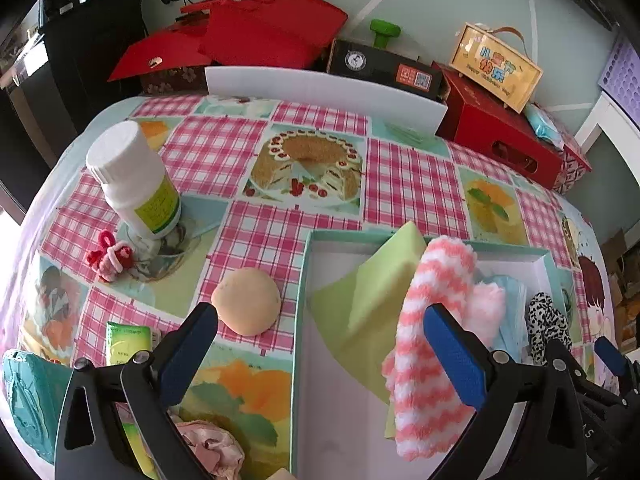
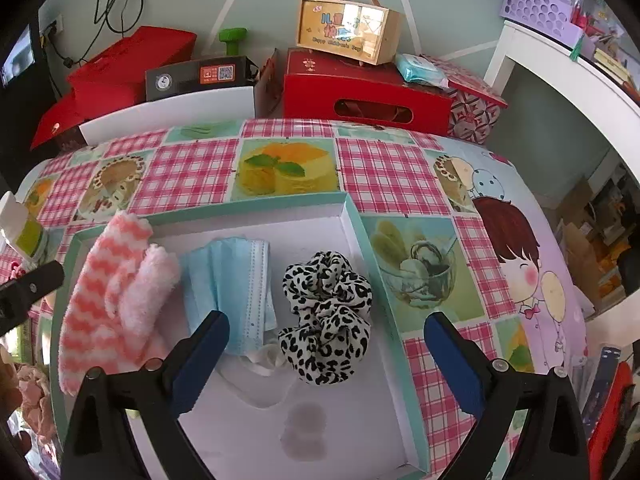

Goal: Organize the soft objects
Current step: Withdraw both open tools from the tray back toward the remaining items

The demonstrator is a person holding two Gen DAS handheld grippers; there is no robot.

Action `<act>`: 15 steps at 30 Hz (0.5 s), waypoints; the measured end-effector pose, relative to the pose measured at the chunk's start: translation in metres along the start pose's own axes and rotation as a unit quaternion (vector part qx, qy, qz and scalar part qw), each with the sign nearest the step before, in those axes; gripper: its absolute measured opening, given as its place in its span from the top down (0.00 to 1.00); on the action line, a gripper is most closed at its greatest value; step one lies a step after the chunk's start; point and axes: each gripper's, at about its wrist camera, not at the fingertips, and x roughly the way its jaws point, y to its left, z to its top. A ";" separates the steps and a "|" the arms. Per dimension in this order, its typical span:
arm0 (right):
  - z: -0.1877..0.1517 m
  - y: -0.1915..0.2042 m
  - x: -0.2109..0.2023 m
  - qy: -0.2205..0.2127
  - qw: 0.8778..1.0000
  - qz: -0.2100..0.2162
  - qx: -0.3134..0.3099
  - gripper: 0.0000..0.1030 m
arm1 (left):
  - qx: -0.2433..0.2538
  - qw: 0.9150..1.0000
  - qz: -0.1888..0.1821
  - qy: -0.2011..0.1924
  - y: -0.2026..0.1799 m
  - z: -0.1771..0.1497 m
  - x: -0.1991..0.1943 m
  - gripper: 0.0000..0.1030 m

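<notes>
Both pairs of jaws stand wide and hold nothing. The left gripper (image 1: 320, 340) hangs over the near left edge of the shallow white tray with a mint-green rim (image 1: 303, 280); the round, peach-coloured squishy bun (image 1: 247, 301) lies outside on the checked tablecloth, just beyond its left finger, nearest this hand. The right gripper (image 2: 326, 346) straddles the leopard-print fabric scrunchie (image 2: 326, 316), already inside the tray.

both wrist views look steeply down, close over the table; both share the tray (image 1: 306, 264) (image 2: 362, 224) and striped sock (image 1: 436, 280) (image 2: 104, 272)
</notes>
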 end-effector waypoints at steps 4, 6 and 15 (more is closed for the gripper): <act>0.000 -0.003 -0.002 0.005 1.000 0.001 0.011 0.03 | 0.000 1.000 0.006 0.000 0.002 0.001 -0.001 0.01; 0.001 -0.005 -0.005 0.002 1.000 0.008 0.018 0.03 | 0.005 1.000 0.007 -0.004 0.003 0.002 -0.004 0.01; 0.003 0.009 -0.011 0.005 1.000 0.023 0.014 0.03 | -0.011 0.999 0.037 -0.030 0.030 0.013 -0.019 0.01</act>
